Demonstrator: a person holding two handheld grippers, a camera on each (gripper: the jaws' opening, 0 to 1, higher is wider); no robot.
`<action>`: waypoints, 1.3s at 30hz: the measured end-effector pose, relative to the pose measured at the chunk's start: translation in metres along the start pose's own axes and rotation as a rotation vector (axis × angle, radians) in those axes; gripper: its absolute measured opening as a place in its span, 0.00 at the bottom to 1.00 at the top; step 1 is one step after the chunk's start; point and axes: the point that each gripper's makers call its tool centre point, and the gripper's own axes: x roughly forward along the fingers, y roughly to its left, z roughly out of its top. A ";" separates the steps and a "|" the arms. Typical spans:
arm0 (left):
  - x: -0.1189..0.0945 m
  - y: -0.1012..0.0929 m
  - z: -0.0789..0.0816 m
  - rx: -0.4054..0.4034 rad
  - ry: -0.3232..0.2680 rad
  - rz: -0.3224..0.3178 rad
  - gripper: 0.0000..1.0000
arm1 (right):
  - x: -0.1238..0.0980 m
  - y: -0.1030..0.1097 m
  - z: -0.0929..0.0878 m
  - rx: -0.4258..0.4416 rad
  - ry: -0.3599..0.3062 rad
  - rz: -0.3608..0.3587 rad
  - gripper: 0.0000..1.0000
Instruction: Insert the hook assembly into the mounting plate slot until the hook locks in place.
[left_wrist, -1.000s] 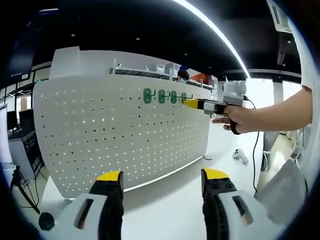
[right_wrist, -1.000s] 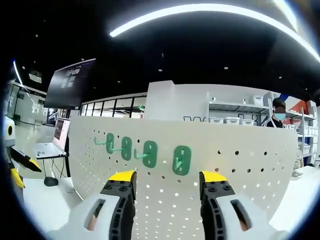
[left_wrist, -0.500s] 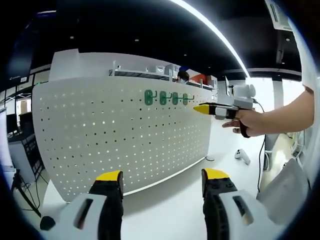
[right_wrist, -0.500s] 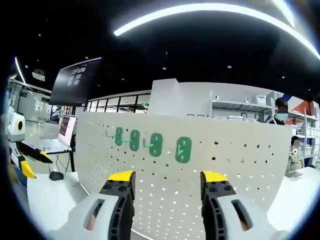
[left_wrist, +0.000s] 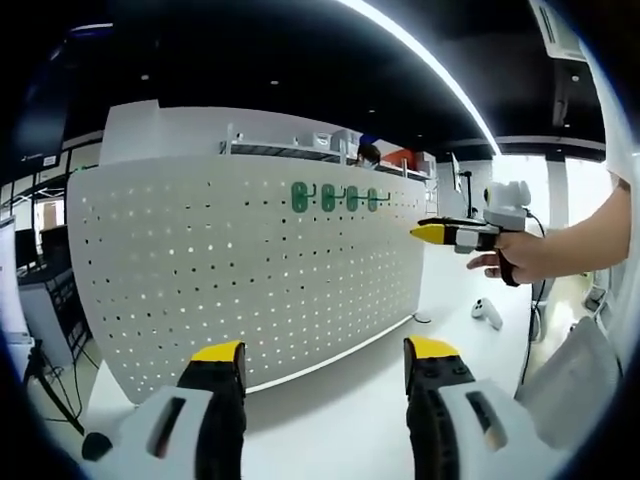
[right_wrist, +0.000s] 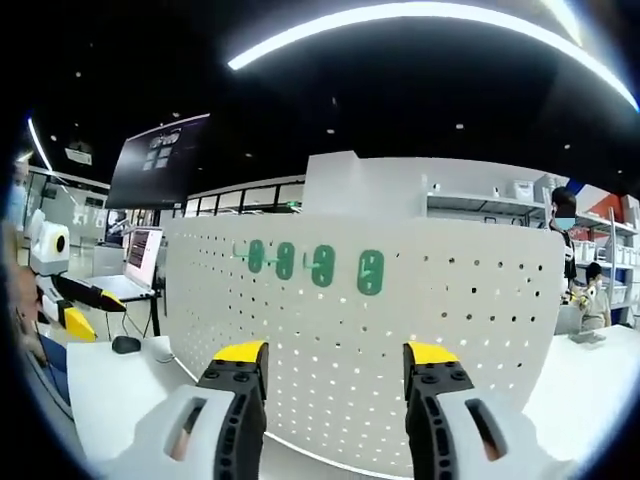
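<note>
Both claws stand released, holding nothing. Left claw (left_wrist: 325, 365), in the left gripper view, has its yellow-tipped jaws spread wide above the white table (left_wrist: 340, 410), pointed at the pegboard (left_wrist: 240, 260). Right claw (right_wrist: 335, 365), in the right gripper view, likewise has its jaws parted and faces the same board from farther along. In the left gripper view the right claw is held in a hand (left_wrist: 520, 258) off the board's right end, clear of it. Four green hooks (left_wrist: 335, 197) sit in a row near the board's top edge, seated against its face; the right gripper view shows them (right_wrist: 315, 266) the same way. The board stands upright on the table. A laptop (right_wrist: 135, 270) rests on a desk beyond the board's left end.
</note>
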 end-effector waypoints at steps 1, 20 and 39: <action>0.000 0.000 0.000 -0.002 -0.001 0.001 0.66 | -0.001 0.001 -0.001 0.001 0.001 0.005 0.53; -0.002 0.005 -0.007 0.014 0.007 0.008 0.69 | -0.026 0.019 -0.010 0.048 -0.004 0.070 0.64; -0.010 0.004 -0.014 -0.003 0.008 0.020 0.71 | -0.052 0.023 -0.023 0.078 0.019 0.073 0.67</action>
